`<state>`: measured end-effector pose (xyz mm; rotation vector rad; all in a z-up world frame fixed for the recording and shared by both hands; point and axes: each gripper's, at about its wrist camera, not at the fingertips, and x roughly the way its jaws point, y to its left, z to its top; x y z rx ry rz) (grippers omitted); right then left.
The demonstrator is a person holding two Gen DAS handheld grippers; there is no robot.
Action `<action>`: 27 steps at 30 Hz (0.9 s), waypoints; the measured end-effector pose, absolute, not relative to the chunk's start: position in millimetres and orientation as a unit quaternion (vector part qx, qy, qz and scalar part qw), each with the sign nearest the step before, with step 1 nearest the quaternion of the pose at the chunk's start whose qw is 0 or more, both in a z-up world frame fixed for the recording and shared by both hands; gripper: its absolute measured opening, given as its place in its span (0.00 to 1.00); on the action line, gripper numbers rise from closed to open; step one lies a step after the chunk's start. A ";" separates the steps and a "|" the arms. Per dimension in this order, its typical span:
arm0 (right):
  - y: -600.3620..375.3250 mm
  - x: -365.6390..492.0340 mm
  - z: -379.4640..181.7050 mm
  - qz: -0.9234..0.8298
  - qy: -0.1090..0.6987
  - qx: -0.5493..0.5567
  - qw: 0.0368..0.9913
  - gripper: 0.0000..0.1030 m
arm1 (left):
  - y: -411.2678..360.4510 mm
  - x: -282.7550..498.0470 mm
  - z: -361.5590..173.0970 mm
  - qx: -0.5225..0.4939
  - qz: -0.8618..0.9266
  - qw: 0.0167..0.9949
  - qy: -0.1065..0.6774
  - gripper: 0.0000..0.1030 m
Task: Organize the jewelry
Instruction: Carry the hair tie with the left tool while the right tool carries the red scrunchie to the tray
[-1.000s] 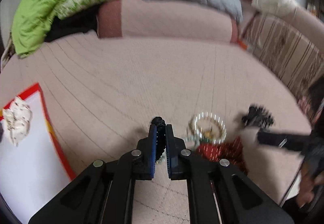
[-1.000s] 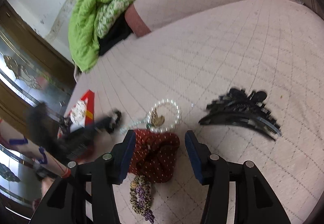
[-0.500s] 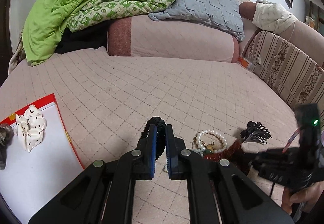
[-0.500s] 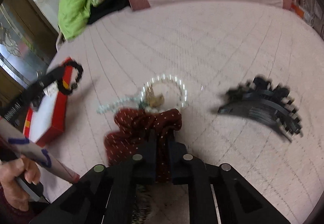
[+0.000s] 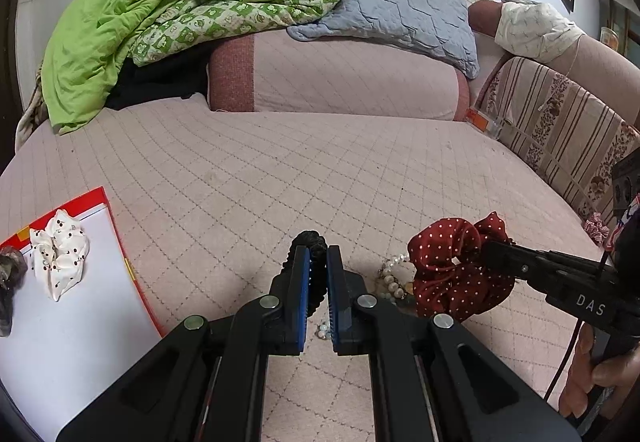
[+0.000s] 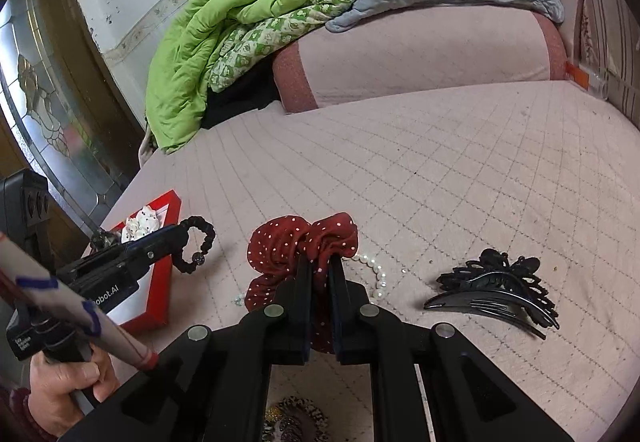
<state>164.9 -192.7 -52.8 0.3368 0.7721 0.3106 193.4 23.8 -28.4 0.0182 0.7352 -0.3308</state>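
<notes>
Two grippers are each clamped on a piece: the left gripper pinches the black bead bracelet, the right gripper the red dotted scrunchie, both clear of the bed. The red-rimmed box lies to the left, nearer the left gripper. Half a second ago the scrunchie lay on the bed; now it is raised off the pearl bracelet.

A home bedroom — quilted pink bed, green duvet heaped on a bolster — grey pillow alongside.
</notes>
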 end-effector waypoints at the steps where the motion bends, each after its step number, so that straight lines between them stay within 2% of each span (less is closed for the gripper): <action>1: -191.9 165.8 -51.8 0.152 0.372 0.165 0.901 0.08 | 24.6 193.9 -28.3 0.008 -0.158 0.920 0.358 0.08; 27: -102.4 189.4 -39.5 0.209 0.352 0.168 0.897 0.08 | 103.2 182.6 -11.3 -0.027 -0.103 0.933 0.344 0.08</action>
